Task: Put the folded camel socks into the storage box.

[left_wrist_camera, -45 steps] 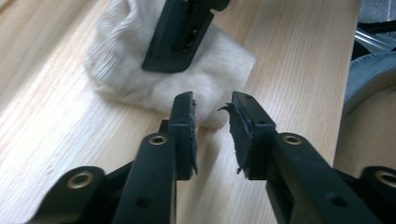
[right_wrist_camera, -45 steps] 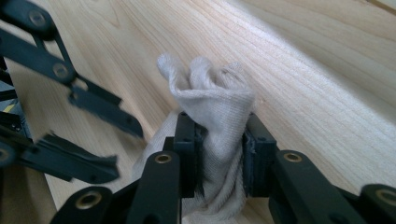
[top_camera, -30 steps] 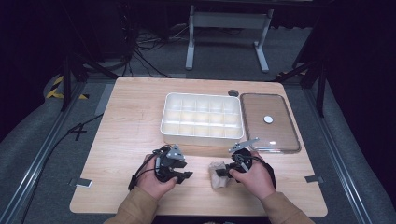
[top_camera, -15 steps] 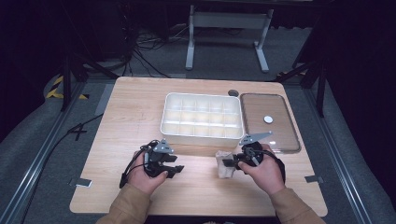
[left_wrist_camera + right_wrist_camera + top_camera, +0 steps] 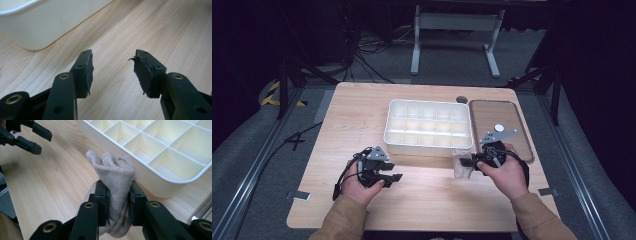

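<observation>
We find the work at the carrying step: the right gripper [image 5: 117, 202] has its jaws closed on a rolled beige sock [image 5: 113, 173], the bundle pinched at its waist between the pads, its bunched top standing above the fingertips and its lower end hanging below them. In the high view the sock [image 5: 461, 164] is held just short of the near wall of the white tray [image 5: 428, 148], clear of the wooden table [image 5: 427, 200]. The left gripper [image 5: 113, 71] holds nothing; its jaws have just been opening and now stand wide apart, with bare wood between them and a rounded tray corner [image 5: 37, 37] beyond the left fingertip. We judge that the next move calls for lifting the sock over the rim and lowering it into one compartment, then opening the jaws; the bundle looks nearly as broad as a cell, so it should be centred between the dividers. The sock is soft ribbed knit that yields under the pads. The tray is smooth, rigid plastic with thin, straight dividers and rounded corners. The left pad [image 5: 142, 72] shows a frayed, peeling edge.
</observation>
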Tool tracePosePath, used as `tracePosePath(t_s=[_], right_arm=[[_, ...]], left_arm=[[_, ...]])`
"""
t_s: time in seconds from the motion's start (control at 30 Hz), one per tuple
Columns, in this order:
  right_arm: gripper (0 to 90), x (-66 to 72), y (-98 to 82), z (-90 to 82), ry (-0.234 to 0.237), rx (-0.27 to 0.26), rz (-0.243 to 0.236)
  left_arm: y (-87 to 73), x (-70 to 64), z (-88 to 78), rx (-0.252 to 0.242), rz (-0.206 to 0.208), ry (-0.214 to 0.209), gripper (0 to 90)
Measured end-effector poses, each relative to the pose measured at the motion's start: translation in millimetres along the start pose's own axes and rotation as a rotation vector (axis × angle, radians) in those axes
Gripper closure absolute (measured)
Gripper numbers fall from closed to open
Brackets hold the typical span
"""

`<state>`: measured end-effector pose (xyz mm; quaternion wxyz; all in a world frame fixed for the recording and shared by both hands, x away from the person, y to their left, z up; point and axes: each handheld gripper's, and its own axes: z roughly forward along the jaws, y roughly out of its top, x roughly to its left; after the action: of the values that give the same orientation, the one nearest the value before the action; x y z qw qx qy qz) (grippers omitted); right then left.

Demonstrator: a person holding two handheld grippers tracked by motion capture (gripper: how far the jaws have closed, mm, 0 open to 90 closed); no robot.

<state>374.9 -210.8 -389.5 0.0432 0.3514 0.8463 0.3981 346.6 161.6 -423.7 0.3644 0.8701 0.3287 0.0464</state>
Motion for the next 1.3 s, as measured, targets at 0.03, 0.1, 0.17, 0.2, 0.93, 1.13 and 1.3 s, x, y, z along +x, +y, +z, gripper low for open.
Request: tracePosePath(t_s=[0.03, 0.1, 0.17, 0.2, 0.93, 1.13, 1.3], right_arm=[[73.5, 0.0, 0.0, 0.0, 0.000, 0.000, 0.000], [73.4, -2.0, 3.4, -3.1, -0.007, -0.003, -0.001], [73.4, -3.3, 5.2, -5.1, -0.008, -0.007, 0.001], [73.4, -4.1, 5.9, -6.3, -0.010, -0.009, 0.001], [73.0, -27.6, 26.6, -23.7, -0.066, -0.044, 0.007], [72.8, -33.5, 36.3, -23.6, -0.092, -0.043, -0.019], [72.8, -40.5, 44.2, -24.0, -0.107, -0.056, -0.037]], left_arm=[[0.0, 0.0, 0.0, 0.000, 0.000, 0.000, 49.9], [0.5, 0.5, -0.3, -0.002, -0.001, -0.001, 49.9], [0.5, 0.3, -0.3, -0.003, -0.005, -0.001, 50.0], [0.5, 0.0, -0.2, -0.002, -0.007, 0.001, 50.0], [-2.8, 1.1, -2.8, -0.007, -0.010, 0.013, 49.7], [-5.1, 1.7, -6.2, -0.015, -0.016, 0.024, 49.5], [-8.7, 3.5, -9.4, -0.022, -0.026, 0.037, 49.1]])
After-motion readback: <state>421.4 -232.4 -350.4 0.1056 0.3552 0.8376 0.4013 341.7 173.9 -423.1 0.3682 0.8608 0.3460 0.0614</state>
